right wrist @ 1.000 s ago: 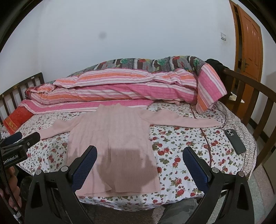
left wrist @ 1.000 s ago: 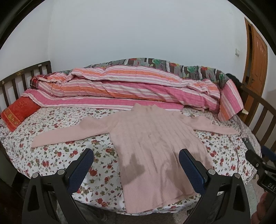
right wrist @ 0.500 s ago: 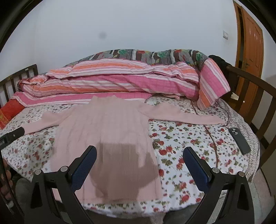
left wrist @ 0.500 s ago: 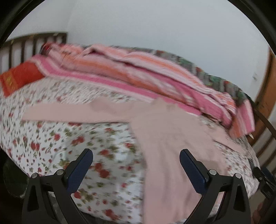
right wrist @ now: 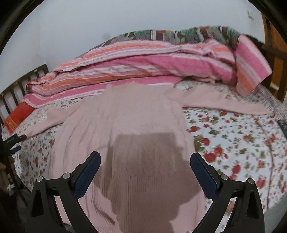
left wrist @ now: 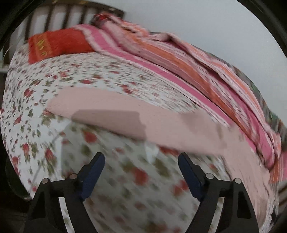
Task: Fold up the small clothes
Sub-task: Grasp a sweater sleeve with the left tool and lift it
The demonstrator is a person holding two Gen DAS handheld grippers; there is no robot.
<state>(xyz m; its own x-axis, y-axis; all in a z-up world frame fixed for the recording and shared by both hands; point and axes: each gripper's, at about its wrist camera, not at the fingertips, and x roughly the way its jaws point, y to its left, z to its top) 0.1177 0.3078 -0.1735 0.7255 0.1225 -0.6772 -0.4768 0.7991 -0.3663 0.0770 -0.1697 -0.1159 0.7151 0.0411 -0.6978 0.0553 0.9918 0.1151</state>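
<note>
A pale pink ribbed sweater (right wrist: 136, 125) lies flat on the flowered bed sheet (right wrist: 233, 143), both sleeves spread out sideways. In the left wrist view its left sleeve (left wrist: 111, 109) stretches across the sheet just beyond my left gripper (left wrist: 141, 159). That gripper's jaws are closing, with only sheet between them and no cloth touched. My right gripper (right wrist: 145, 159) hangs open low over the sweater's body and casts a dark shadow on it. The right sleeve (right wrist: 215, 102) runs off to the right.
A rolled pink and orange striped quilt (right wrist: 143, 66) lies along the far side of the bed. A red pillow (left wrist: 57, 44) sits by the dark wooden headboard (left wrist: 75, 16). A dark phone edge (right wrist: 282, 125) shows at far right, with a wooden door frame (right wrist: 274, 59) behind.
The left gripper swung left and down toward the left sleeve, rolling so the bed looks tilted, and its jaws narrowed. The right gripper sank closer over the sweater's body.
</note>
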